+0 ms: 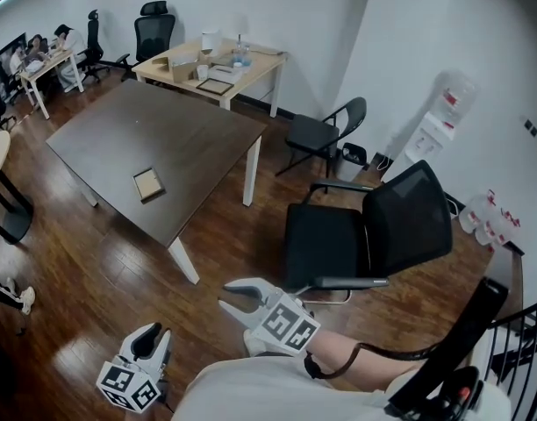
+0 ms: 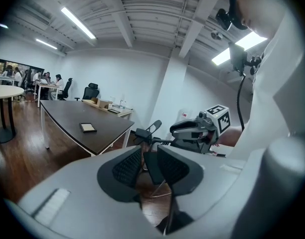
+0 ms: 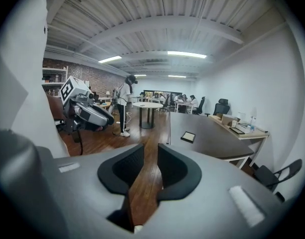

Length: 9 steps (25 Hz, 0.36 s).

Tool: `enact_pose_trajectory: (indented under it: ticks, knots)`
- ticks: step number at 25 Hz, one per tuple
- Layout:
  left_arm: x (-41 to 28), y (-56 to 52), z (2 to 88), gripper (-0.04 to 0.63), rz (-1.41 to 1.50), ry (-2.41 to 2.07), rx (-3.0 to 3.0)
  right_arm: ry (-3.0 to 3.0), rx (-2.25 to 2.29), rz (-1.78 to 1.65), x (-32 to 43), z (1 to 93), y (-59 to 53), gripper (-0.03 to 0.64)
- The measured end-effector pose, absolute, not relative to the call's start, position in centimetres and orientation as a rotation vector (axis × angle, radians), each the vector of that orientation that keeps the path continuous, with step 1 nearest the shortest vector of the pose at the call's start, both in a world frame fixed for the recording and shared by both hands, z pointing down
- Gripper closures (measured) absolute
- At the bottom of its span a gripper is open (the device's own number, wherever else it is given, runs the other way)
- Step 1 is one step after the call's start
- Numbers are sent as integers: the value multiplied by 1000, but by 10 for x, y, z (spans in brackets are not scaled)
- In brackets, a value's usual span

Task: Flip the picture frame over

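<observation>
L gripper [image 1: 153, 333] & R gripper [image 1: 228, 295] low by torso, jaws narrowly apart, empty; picture frame [image 1: 148, 184] on table [image 1: 194, 134].

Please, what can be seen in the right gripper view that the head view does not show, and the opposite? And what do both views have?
Only the right gripper view: the ceiling lights and a brick wall at the far left.

Only the head view: the black mesh office chair just ahead of the person.

Both: the picture frame lying flat on the dark table, the light wooden desk beyond it, the folding chair, and the left gripper, far from the frame.
</observation>
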State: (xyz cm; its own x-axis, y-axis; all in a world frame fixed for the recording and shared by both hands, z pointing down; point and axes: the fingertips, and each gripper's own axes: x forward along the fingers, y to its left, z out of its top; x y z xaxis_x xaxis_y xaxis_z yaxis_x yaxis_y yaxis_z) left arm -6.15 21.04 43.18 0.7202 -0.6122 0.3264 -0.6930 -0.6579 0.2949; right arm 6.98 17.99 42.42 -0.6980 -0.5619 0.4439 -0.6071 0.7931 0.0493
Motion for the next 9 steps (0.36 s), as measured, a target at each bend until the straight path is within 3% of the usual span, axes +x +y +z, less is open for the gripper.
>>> enact_pose_trajectory:
  ticks: [9]
  knots:
    - [-93, 221, 434, 497, 275, -1014, 2522, -2538, 887, 152, 40, 422, 190, 532]
